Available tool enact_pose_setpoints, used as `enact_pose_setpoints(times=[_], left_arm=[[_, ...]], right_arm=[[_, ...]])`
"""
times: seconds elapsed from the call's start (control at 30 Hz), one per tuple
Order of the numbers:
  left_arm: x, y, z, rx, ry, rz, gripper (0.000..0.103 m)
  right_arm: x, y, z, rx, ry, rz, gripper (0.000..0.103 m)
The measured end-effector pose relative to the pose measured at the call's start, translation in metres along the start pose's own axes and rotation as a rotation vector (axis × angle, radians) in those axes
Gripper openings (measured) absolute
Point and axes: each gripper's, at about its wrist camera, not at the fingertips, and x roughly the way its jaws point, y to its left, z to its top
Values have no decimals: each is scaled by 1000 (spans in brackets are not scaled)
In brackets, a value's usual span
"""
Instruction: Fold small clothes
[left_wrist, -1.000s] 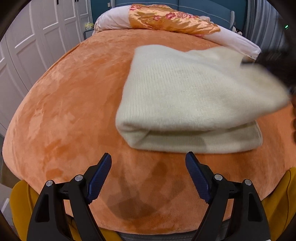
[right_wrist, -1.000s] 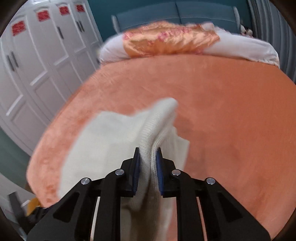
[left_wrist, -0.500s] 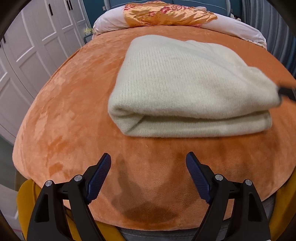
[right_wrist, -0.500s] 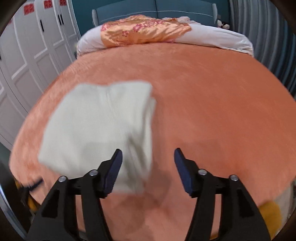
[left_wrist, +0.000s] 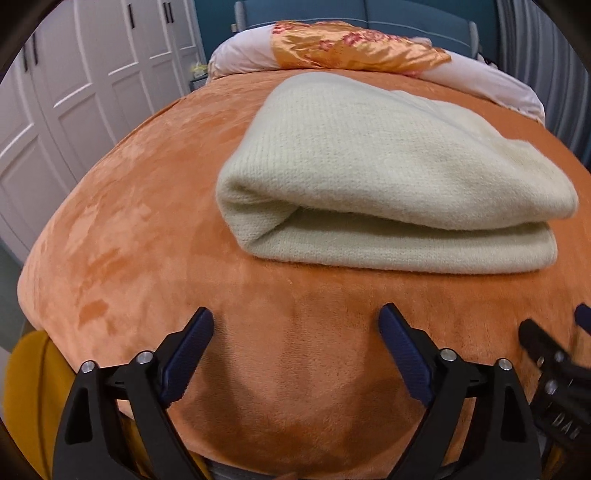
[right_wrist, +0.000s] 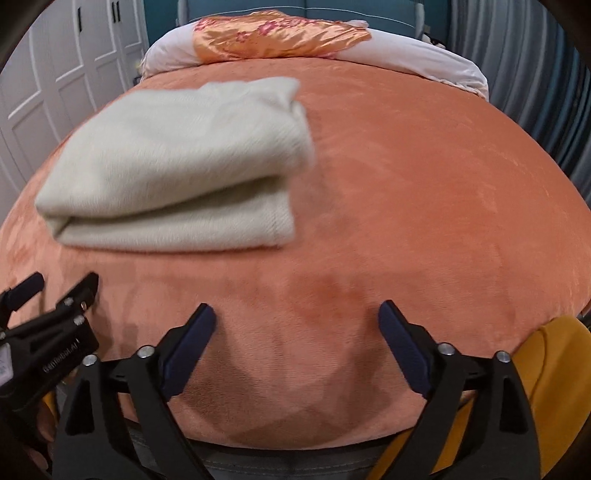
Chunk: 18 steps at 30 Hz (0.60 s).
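both sets of jaws are spread wide and have just been opening, with nothing between them. the left gripper (left_wrist: 297, 325) and right gripper (right_wrist: 297, 319) hover side by side over the near edge of an orange bed (left_wrist: 147, 206). a cream knit garment (left_wrist: 376, 177), folded into a thick rectangle, lies on the bed ahead, apart from both grippers. pillows (right_wrist: 280, 37) sit at the far end.

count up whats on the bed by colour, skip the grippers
cream: 1, the folded cream knitted garment lying on the cover
orange: 2, the plush orange bed cover and the shiny orange floral satin cloth at the head
pale pink: 1, the long pale pink pillow under the satin cloth
total: 4
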Motion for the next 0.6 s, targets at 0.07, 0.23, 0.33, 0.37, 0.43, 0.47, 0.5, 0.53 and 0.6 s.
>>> enact_pose_setpoints(times=[0.07, 0.23, 0.33, 0.37, 0.43, 0.47, 0.5, 0.53, 0.6], left_arm=[[2, 1, 0, -11, -7, -4, 94], [3, -3, -2, -11, -31, 15, 94], [4, -1, -3, -31, -25, 21, 98], [5, 0, -4, -41, -21, 8, 98], [7, 4, -3, -64, -20, -16, 98], [7, 4, -2, -65, -21, -16, 98], [6, 4, -3, -61, -24, -11, 98], [6, 3, -3, -59, -26, -7, 98], [6, 3, -3, -59, -30, -6, 98]], right_arm=[[3, 3, -3, -3, -2, 3, 98], [5, 10, -7, -17, -27, -3, 98], [6, 9, -8, -3, -27, 14, 98], [6, 8, -8, 0, -26, 19, 98], [5, 8, -9, 5, -27, 25, 98], [5, 8, -9, 5, -28, 24, 98], [5, 8, -9, 6, -29, 24, 98], [5, 8, -9, 6, -29, 25, 98], [4, 7, -9, 10, -32, 33, 98]])
